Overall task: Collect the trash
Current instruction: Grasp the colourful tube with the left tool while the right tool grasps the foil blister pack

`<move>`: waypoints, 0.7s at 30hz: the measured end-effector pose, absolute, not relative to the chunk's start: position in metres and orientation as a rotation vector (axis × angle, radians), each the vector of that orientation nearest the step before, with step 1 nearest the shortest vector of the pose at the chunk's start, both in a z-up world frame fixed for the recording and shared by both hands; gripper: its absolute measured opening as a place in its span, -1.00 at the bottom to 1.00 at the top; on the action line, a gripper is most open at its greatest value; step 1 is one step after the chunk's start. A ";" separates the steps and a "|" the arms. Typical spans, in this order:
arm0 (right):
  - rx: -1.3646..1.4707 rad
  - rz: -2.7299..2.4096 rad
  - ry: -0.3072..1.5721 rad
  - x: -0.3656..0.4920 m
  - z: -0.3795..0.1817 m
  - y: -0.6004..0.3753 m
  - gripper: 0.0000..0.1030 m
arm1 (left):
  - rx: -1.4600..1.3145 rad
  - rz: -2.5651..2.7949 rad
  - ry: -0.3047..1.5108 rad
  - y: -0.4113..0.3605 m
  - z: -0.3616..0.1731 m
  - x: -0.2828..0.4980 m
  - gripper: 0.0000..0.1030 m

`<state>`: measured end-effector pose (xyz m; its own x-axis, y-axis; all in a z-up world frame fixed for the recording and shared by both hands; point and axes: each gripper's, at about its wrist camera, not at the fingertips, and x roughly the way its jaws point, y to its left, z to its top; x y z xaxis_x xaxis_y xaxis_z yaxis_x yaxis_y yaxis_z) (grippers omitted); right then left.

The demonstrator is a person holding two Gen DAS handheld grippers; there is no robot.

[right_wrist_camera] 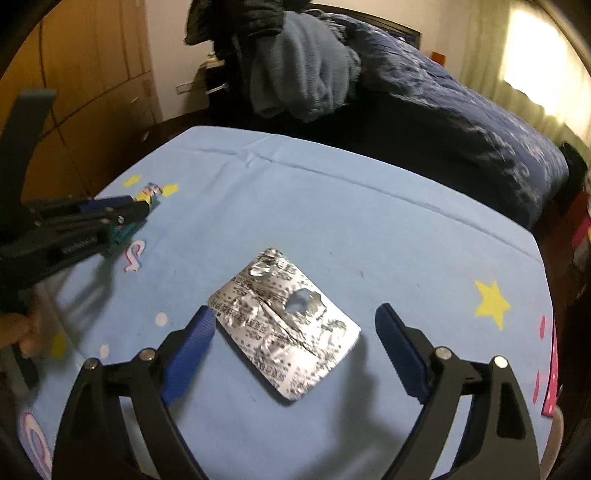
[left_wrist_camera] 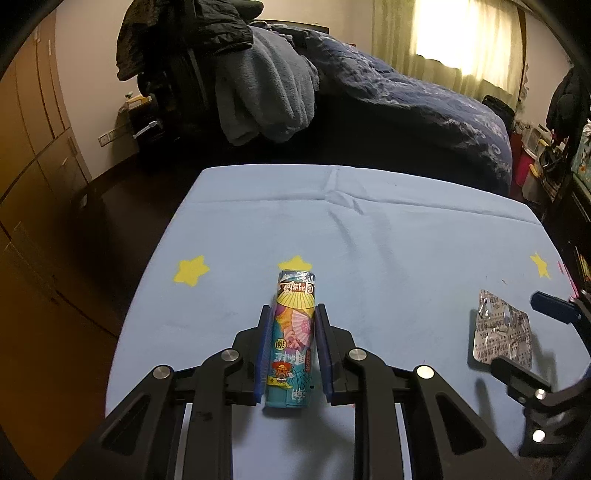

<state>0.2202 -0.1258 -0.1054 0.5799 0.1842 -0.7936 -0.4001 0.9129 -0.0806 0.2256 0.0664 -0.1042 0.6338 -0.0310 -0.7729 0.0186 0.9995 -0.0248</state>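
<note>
A small colourful printed tube [left_wrist_camera: 293,339] lies on the light blue cloth [left_wrist_camera: 388,236] with yellow stars. My left gripper [left_wrist_camera: 293,314] is shut on the tube, its blue pads pressed against both long sides. A crumpled silver blister pack [right_wrist_camera: 284,321] lies flat on the same cloth and shows at the right in the left wrist view as the blister pack [left_wrist_camera: 502,328]. My right gripper [right_wrist_camera: 295,317] hovers over the pack, open wide, one blue finger on each side without touching it. The left gripper [right_wrist_camera: 122,214] with the tube shows at the far left of the right wrist view.
Beyond the cloth-covered table stands a bed with a dark blue quilt [left_wrist_camera: 424,107] and a grey blanket pile [left_wrist_camera: 266,96]. Wooden cupboards [left_wrist_camera: 33,122] line the left wall. A bright curtained window [left_wrist_camera: 469,33] is at the back right. A hand [right_wrist_camera: 26,332] shows at the left.
</note>
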 end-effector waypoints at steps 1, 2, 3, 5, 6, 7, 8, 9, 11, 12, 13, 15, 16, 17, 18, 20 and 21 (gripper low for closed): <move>-0.273 0.347 0.892 0.222 -0.107 -0.125 0.73 | -0.016 -0.028 0.882 0.068 -0.104 0.224 -0.56; -0.274 0.346 0.900 0.224 -0.109 -0.124 0.73 | -0.018 -0.028 0.881 0.068 -0.103 0.223 -0.56; -0.270 0.350 0.910 0.226 -0.110 -0.125 0.75 | -0.020 -0.029 0.880 0.069 -0.102 0.223 -0.56; -0.246 0.369 0.938 0.232 -0.114 -0.128 0.78 | -0.028 -0.033 0.879 0.070 -0.101 0.221 -0.56; -0.230 0.374 0.945 0.234 -0.115 -0.131 0.81 | -0.030 -0.035 0.879 0.070 -0.101 0.220 -0.56; -0.228 0.377 0.944 0.234 -0.115 -0.132 0.83 | -0.032 -0.037 0.878 0.070 -0.101 0.219 -0.56; -0.233 0.378 0.941 0.234 -0.115 -0.133 0.83 | -0.034 -0.039 0.878 0.069 -0.101 0.218 -0.56; -0.232 0.378 0.941 0.233 -0.115 -0.133 0.83 | -0.035 -0.041 0.879 0.069 -0.101 0.217 -0.56; -0.234 0.377 0.941 0.230 -0.115 -0.133 0.83 | -0.039 -0.043 0.880 0.069 -0.101 0.216 -0.56; -0.234 0.377 0.940 0.230 -0.114 -0.133 0.82 | -0.041 -0.044 0.881 0.069 -0.101 0.215 -0.56; -0.237 0.375 0.937 0.228 -0.114 -0.134 0.81 | -0.043 -0.046 0.881 0.069 -0.101 0.214 -0.56; -0.233 0.376 0.932 0.225 -0.114 -0.132 0.73 | -0.046 -0.047 0.882 0.069 -0.101 0.214 -0.56; -0.233 0.376 0.928 0.224 -0.114 -0.132 0.61 | -0.048 -0.048 0.883 0.069 -0.101 0.213 -0.56; -0.231 0.376 0.927 0.222 -0.113 -0.132 0.53 | -0.049 -0.049 0.882 0.068 -0.100 0.212 -0.56; -0.233 0.369 0.927 0.221 -0.113 -0.133 0.42 | -0.049 -0.050 0.882 0.068 -0.100 0.211 -0.56; -0.228 0.360 0.927 0.218 -0.111 -0.133 0.32 | -0.051 -0.051 0.882 0.067 -0.100 0.210 -0.56; -0.227 0.356 0.926 0.217 -0.110 -0.134 0.26 | -0.052 -0.052 0.882 0.066 -0.100 0.209 -0.56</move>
